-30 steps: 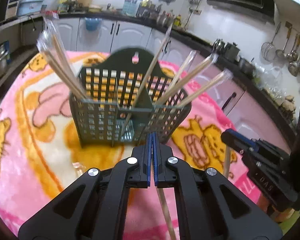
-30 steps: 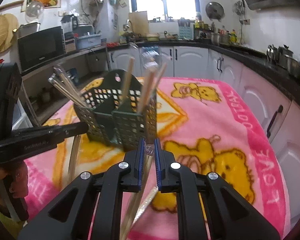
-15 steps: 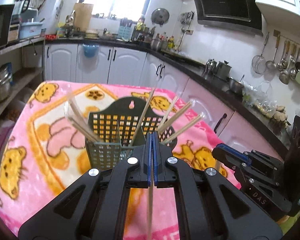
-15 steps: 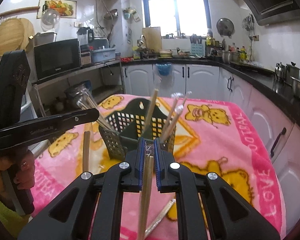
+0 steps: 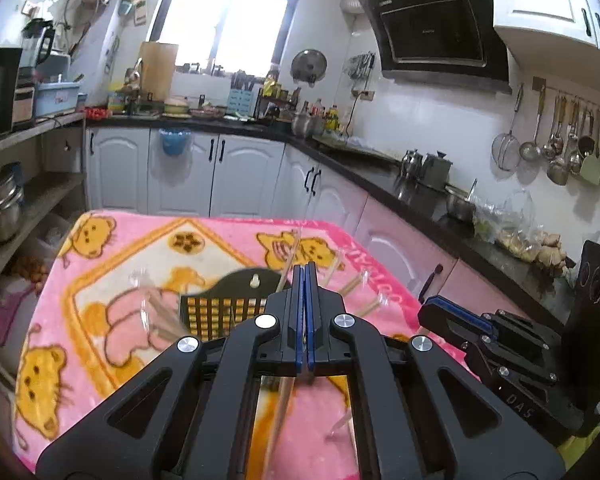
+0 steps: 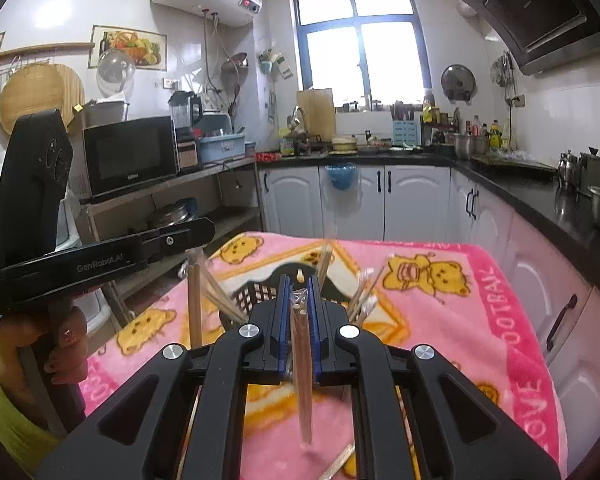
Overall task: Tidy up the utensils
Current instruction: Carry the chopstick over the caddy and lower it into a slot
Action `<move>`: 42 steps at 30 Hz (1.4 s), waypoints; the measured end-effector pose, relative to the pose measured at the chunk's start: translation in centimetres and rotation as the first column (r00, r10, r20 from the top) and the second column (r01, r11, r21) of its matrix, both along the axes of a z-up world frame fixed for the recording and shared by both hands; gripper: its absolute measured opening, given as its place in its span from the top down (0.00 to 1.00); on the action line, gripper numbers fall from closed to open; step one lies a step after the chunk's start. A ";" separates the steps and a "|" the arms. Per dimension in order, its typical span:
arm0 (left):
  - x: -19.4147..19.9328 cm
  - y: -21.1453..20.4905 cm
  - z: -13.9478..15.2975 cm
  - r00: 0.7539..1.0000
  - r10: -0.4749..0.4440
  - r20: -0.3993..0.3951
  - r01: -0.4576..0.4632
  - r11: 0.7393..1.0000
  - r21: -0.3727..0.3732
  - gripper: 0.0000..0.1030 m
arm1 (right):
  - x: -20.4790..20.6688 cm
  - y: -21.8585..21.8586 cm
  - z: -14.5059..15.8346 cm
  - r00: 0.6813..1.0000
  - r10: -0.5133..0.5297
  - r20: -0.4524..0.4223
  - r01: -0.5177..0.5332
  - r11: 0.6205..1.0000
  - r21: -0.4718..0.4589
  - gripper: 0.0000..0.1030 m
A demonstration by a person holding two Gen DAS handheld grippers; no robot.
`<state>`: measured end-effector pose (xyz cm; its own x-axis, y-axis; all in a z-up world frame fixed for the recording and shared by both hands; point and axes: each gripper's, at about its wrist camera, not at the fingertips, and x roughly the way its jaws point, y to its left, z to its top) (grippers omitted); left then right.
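Observation:
A dark green slotted utensil holder [image 5: 220,312] stands on the pink cartoon blanket [image 5: 112,364], with several plastic-wrapped chopsticks leaning out of it. My left gripper [image 5: 305,276] is above and in front of the holder, shut on a single wooden chopstick [image 5: 282,404] that hangs down below the jaws. In the right wrist view the same chopstick [image 6: 195,304] dangles under the left gripper [image 6: 204,230]. My right gripper [image 6: 299,284] is shut on a wrapped pair of chopsticks [image 6: 302,364] hanging down, with the holder [image 6: 256,292] just beyond its tips.
Loose wrapped chopsticks [image 6: 336,460] lie on the blanket under the right gripper. A hand [image 6: 64,344] holds the left gripper's handle. White cabinets [image 6: 416,204] and a dark countertop [image 5: 420,188] run behind and to the right of the table; shelves with a microwave [image 6: 130,154] stand left.
Both grippers have risen and tilted up, carrying their chopsticks. The holder now sits lower and smaller in both views, and more of the kitchen shows.

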<state>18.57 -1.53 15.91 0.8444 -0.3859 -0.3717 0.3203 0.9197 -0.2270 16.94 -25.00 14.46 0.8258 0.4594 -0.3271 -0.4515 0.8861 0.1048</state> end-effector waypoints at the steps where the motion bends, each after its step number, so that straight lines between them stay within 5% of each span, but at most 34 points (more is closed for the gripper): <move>1: 0.1 -0.1 0.3 1.000 0.002 0.007 -0.002 1.000 0.001 1.00 | 0.1 -0.1 0.3 1.000 0.001 0.006 -0.001 1.000 0.003 0.91; 27: 5.5 -1.2 6.9 0.987 0.058 0.148 -0.054 0.998 -0.035 1.00 | 4.6 0.5 6.8 0.987 -0.013 0.159 0.001 0.997 0.079 0.91; 42: 9.7 -0.9 6.1 0.985 0.088 0.147 -0.083 0.996 -0.041 1.00 | 10.0 0.1 6.3 0.986 -0.069 0.150 0.054 0.993 0.100 0.91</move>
